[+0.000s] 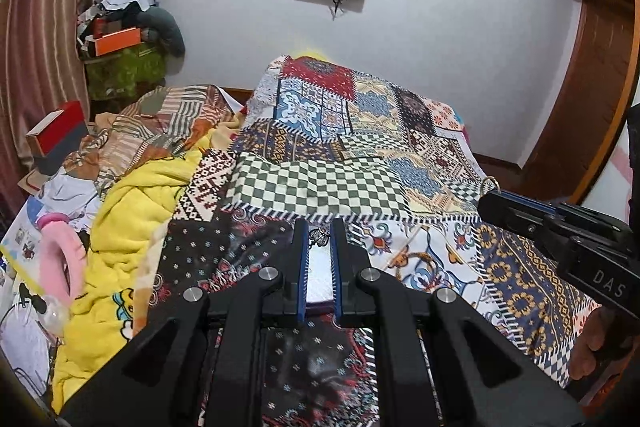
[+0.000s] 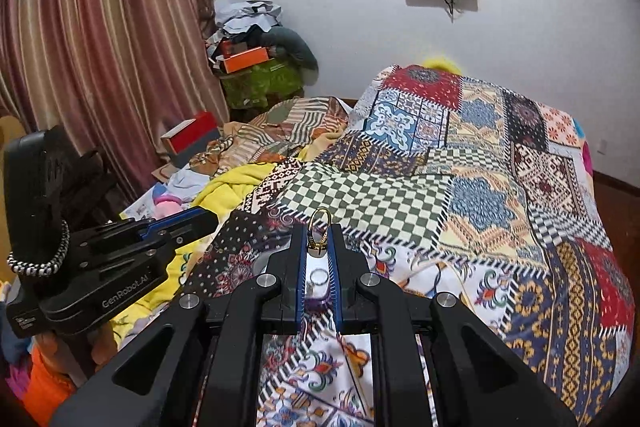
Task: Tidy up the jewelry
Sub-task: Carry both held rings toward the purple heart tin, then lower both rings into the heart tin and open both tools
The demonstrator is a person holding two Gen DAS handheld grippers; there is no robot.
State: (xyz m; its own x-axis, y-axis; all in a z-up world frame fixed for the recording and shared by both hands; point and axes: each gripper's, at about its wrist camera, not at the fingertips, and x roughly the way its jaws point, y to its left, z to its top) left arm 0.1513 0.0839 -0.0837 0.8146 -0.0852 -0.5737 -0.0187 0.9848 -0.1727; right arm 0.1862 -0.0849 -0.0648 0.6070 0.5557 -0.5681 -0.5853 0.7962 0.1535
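- A gold ring (image 2: 320, 227) stands upright between the tips of the right gripper (image 2: 319, 251), its hoop rising above the finger ends and its lower, ornamented part pinched between the blue pads (image 2: 301, 267).
- The right gripper's fingers are drawn close together and clamp the ring.
- In the left wrist view the same ring (image 1: 489, 183) shows as a small hoop poking up from the tip of the right gripper (image 1: 494, 201), which reaches in from the right edge above the quilt.
- Below the held ring, seen through the narrow gap of the right gripper, lies a white padded tray (image 2: 318, 277) with a silvery ring (image 2: 319, 275) on it and a purple edge at its near side.
- The left gripper (image 1: 319, 247) is narrowed to a slim gap; the white tray (image 1: 319, 275) fills that gap, and a small dark patterned piece (image 1: 319, 235) sits just at its fingertips.
- Whether the left fingers actually press on the tray or only frame it from above I cannot tell from this angle.
- In the right wrist view the left gripper (image 2: 200, 219) comes in from the left, with a black-and-white braided cord (image 2: 40, 259) looped on its body.
- Everything lies over a patchwork quilt (image 2: 480, 187) on a bed; a yellow blanket (image 1: 120, 227) is bunched on its left side.
- A hand (image 1: 592, 347) shows under the right gripper at the lower right of the left wrist view.
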